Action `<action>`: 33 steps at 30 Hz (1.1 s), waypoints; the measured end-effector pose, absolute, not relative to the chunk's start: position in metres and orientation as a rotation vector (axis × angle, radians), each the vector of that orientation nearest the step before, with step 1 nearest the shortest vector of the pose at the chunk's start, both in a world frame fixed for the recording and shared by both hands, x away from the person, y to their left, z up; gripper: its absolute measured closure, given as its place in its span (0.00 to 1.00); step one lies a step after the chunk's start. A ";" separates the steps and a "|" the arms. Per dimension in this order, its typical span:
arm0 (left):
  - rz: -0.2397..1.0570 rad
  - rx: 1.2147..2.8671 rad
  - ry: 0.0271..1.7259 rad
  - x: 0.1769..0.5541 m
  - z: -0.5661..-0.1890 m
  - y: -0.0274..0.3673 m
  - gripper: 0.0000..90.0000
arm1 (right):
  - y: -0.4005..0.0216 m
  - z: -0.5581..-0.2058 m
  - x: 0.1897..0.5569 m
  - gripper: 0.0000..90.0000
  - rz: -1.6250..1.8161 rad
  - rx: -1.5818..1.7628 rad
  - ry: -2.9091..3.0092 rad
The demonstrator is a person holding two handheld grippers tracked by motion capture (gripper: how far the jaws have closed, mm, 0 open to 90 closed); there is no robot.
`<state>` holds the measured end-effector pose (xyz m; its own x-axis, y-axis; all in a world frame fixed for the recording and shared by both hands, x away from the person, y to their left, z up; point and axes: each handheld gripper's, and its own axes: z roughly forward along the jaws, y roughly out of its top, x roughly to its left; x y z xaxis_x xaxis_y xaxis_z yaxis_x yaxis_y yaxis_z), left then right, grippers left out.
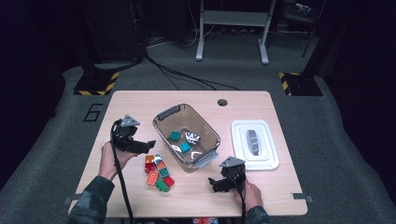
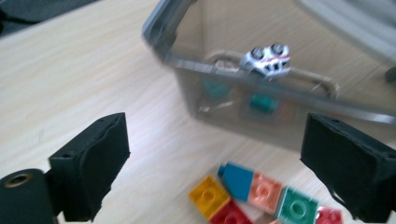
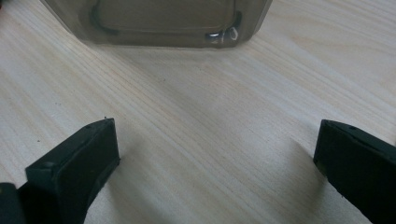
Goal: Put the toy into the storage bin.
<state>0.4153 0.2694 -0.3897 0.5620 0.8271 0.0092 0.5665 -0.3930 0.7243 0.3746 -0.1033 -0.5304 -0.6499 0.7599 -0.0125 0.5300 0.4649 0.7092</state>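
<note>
A clear grey bin (image 1: 161, 122) stands mid-table; inside lie two teal bricks (image 1: 175, 136) and a small white toy car (image 1: 192, 137). A cluster of coloured bricks (image 1: 158, 172) lies on the wood by the bin's near left side. My left gripper (image 1: 145, 145) hovers left of the bin, jaws wide apart with nothing between them. In the left gripper view the bin (image 2: 299, 133), the car (image 2: 266, 58) and the bricks (image 2: 252, 196) lie ahead of the open gripper (image 2: 215, 168). My right gripper (image 1: 215, 185) rests near the front edge, open over bare wood (image 3: 215, 172), facing the bin's end (image 3: 159, 23).
A white lid (image 1: 254, 144) with a grey handle lies on the table to the right of the bin. A round cable hole (image 1: 222, 102) sits near the table's far edge. Beyond the table are floor cables and a metal stand.
</note>
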 end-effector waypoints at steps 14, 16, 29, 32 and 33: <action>0.434 2.132 1.281 0.396 -0.467 0.288 0.07 | -0.103 -0.530 0.375 0.00 0.986 1.094 2.391; 0.430 2.137 1.302 0.396 -0.476 0.288 0.07 | -0.103 -0.530 0.375 0.00 0.985 1.094 2.390; 0.430 2.173 1.385 0.403 -0.498 0.291 0.14 | -0.103 -0.530 0.375 0.00 0.985 1.094 2.390; 0.436 2.188 1.397 0.402 -0.498 0.298 0.15 | -0.103 -0.530 0.374 0.00 0.986 1.097 2.389; 0.442 2.187 1.400 0.402 -0.499 0.299 0.15 | -0.103 -0.530 0.374 0.00 0.986 1.098 2.388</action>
